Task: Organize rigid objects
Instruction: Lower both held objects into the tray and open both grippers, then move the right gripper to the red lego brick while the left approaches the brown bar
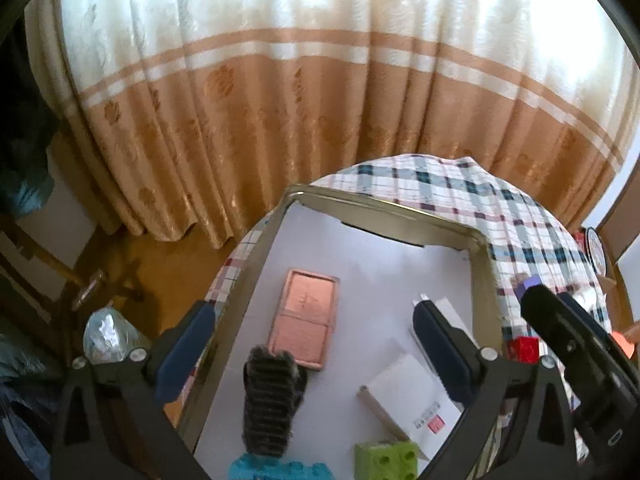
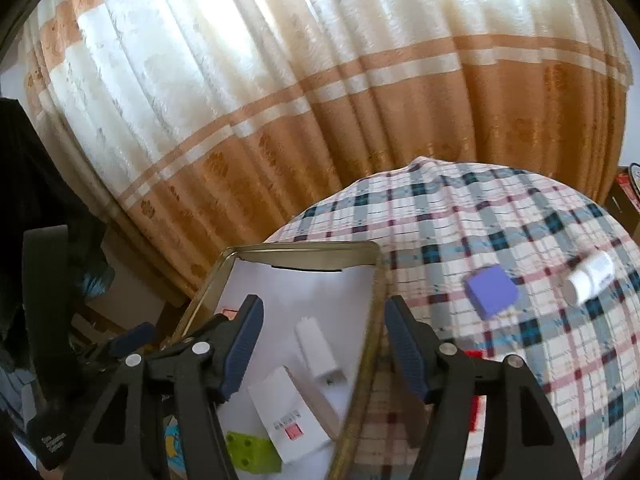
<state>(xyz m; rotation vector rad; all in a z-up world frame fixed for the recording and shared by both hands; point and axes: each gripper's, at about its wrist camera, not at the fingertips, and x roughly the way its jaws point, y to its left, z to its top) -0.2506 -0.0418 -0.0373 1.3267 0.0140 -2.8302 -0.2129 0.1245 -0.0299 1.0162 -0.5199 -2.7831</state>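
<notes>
Inside, two white boxes point(image 2: 294, 420), one tray point(image 2: 304, 249)

Backlit by daylight through the curtain point(image 1: 280, 80), blown out near the top. Strong fisheye bending and dark corners. Motion blur on the purple block point(image 2: 491, 290) and white bottle point(image 2: 591, 283).
</notes>
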